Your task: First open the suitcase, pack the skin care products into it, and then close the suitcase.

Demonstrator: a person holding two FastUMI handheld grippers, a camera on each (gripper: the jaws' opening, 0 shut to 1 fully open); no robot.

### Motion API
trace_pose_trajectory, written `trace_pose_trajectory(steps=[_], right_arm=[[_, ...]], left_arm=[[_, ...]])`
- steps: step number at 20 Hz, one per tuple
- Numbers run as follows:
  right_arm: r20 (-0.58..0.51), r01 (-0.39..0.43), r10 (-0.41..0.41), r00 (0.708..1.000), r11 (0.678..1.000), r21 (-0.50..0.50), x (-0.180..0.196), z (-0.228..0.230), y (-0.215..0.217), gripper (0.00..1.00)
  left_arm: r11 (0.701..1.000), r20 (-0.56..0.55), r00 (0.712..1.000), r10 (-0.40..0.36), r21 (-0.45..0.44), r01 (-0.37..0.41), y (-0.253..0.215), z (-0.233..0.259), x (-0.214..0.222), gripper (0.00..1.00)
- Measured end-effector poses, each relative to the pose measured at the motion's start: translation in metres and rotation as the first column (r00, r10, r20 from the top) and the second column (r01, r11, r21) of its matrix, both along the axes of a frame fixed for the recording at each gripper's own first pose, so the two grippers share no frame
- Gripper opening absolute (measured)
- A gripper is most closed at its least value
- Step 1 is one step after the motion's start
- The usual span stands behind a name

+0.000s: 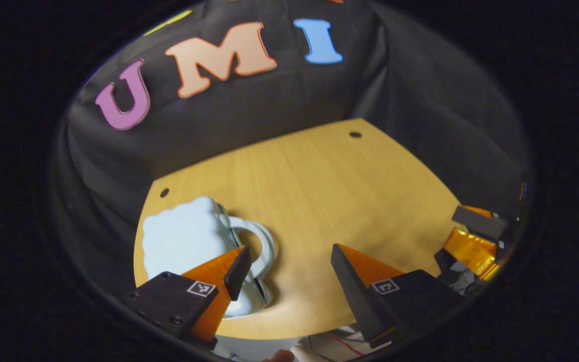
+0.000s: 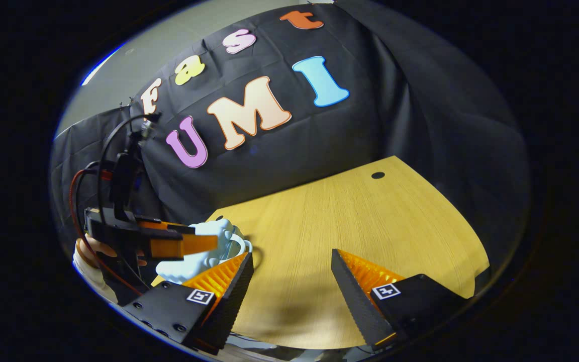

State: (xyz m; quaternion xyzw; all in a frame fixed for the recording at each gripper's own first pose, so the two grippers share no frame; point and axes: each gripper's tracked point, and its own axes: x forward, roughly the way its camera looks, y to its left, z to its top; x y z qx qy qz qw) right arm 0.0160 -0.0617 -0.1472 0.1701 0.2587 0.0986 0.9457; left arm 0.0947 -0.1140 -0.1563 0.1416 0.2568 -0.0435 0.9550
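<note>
A small pale-blue suitcase (image 1: 179, 241) with a scalloped edge and a white loop handle (image 1: 264, 241) lies flat on the wooden table (image 1: 319, 191), at its left side. It looks closed. My left gripper (image 1: 289, 249) stands open just above the table's near edge, its left finger over the suitcase's handle end. My right gripper (image 2: 292, 254) is open too, over bare wood to the right of the suitcase (image 2: 189, 266). In the right gripper view the left gripper (image 2: 179, 244) hovers over the suitcase, held by a hand (image 2: 88, 251).
The table (image 2: 345, 226) has two small round holes near its back edge (image 1: 355, 134) (image 1: 164, 192). Black cloth closes the booth behind and to the sides. The other gripper (image 1: 475, 236) shows at the table's right edge. Cables (image 2: 103, 151) trail up from the left gripper.
</note>
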Motion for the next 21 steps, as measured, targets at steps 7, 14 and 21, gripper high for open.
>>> trace_pose_trajectory(steps=[7, 14, 21], right_arm=[[0.117, -0.001, -0.003, 0.993, 1.0, 0.029, 0.001, 0.063, -0.001, 0.98], [0.235, -0.013, 0.03, 0.971, 0.997, -0.076, -0.008, 0.116, -0.006, 0.98], [0.338, 0.094, -0.06, 0.939, 0.992, -0.084, -0.021, 0.16, 0.014, 0.98]], left_arm=[[0.979, 0.329, 0.935, 0.131, -0.19, -0.071, 0.008, 0.09, -0.018, 0.96], [0.947, 0.422, 0.893, 0.158, -0.321, -0.016, 0.008, 0.132, -0.038, 0.98], [0.952, 0.471, 0.881, 0.051, -0.29, 0.101, 0.015, 0.154, -0.046, 0.97]])
